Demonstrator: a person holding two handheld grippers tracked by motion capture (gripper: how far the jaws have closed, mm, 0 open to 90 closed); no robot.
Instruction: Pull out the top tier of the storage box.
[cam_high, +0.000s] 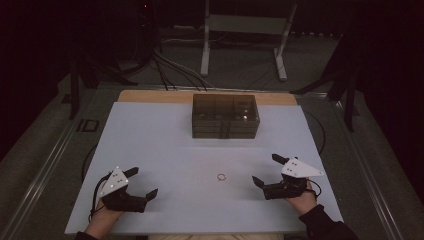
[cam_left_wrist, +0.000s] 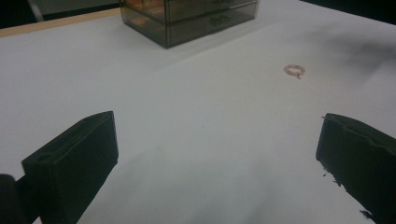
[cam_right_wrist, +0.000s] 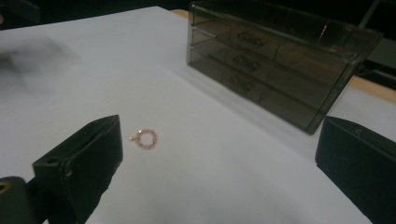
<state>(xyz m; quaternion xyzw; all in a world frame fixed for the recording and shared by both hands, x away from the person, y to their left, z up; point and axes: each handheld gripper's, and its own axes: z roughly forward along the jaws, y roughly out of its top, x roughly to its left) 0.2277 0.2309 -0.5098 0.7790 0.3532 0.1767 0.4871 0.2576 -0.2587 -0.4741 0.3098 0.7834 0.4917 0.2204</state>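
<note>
Dim room on my feed, surroundings near black; white table (cam_high: 150, 145) is the brightest area; soft shadow smudges in both gripper views; jaws blurred up close; grainy overall.

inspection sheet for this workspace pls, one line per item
Surface: white table top, wooden strip at far edge.
Job's things: small pink beaded ring lying flat, between the grippers; smoky clear drawer box at the far side, drawers look shut.
Clutter: nothing seen.
Grippers: left hand-held gripper and right hand-held gripper both open, empty, near the front edge.
Cables: black cable trails from left gripper; more on the floor behind.
Surroundings: dark room, white stand frame beyond the table.
</note>
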